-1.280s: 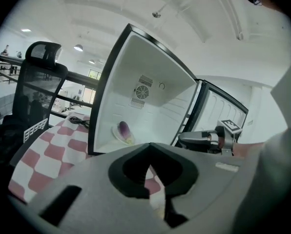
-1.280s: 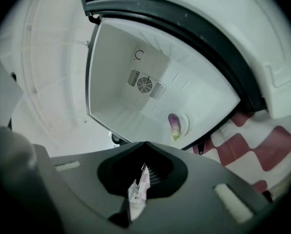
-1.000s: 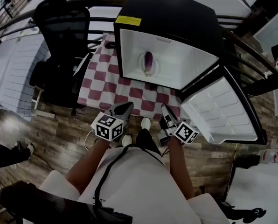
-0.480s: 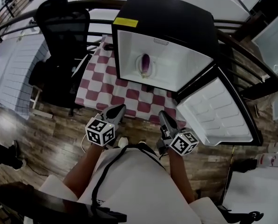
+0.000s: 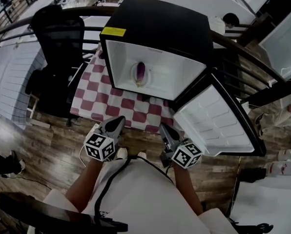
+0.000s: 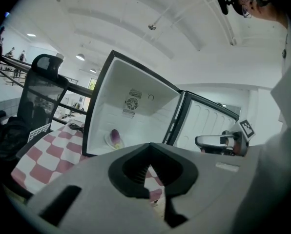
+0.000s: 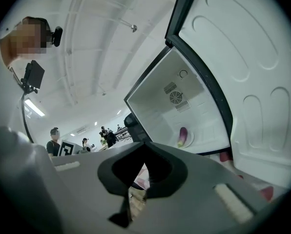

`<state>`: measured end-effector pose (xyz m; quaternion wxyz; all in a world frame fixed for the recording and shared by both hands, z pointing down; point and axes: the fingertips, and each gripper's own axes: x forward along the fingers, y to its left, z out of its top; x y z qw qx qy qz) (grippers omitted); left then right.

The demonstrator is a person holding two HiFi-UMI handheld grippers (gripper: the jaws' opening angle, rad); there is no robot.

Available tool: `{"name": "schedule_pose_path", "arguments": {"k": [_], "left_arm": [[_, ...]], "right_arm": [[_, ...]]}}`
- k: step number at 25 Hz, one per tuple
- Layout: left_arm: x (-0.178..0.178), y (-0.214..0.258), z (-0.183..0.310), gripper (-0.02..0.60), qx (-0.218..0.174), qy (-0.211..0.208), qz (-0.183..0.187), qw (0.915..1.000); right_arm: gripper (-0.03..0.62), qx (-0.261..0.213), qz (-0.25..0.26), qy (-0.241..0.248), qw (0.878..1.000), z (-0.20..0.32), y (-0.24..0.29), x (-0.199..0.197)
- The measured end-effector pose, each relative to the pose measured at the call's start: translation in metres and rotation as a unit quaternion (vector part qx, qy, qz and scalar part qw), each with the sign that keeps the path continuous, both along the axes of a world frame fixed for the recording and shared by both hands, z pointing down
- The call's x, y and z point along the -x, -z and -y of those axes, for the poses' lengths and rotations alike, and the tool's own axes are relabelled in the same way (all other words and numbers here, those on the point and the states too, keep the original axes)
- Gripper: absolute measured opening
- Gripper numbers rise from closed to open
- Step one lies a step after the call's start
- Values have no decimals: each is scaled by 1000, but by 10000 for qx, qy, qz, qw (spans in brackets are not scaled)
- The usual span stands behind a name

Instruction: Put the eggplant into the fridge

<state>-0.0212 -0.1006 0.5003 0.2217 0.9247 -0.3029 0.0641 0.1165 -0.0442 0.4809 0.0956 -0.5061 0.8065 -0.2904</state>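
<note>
A purple eggplant (image 5: 140, 73) lies on a small white plate (image 5: 135, 77) on the floor of the open black fridge (image 5: 155, 28), whose white-lined door (image 5: 211, 126) hangs open to the right. Both grippers are held close to my body, in front of the table edge and well short of the fridge. The left gripper (image 5: 117, 123) is shut and empty. So is the right gripper (image 5: 164, 129). The eggplant (image 6: 115, 136) shows past the left gripper (image 6: 149, 147) in its view. In the right gripper view the eggplant (image 7: 183, 135) shows beyond the right gripper (image 7: 144, 145).
The fridge stands on a table with a red-and-white chequered cloth (image 5: 99, 94). A black office chair (image 5: 57, 38) is at the left, and a dark railing (image 5: 262, 57) runs behind. Wooden floor (image 5: 48, 140) lies below the grippers. People stand far off in the room.
Both grippers have drawn back a little from the table, still empty. The right gripper has rolled about its own axis. The eggplant has stayed on its plate in the fridge.
</note>
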Motion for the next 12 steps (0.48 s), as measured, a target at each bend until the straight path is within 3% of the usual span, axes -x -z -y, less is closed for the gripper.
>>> {"name": "schedule_pose_path", "arguments": {"k": [12], "left_arm": [[-17, -2, 1, 5, 77, -9, 0, 10000]], "right_arm": [[5, 11, 34, 1, 10000, 4, 0, -16]]}}
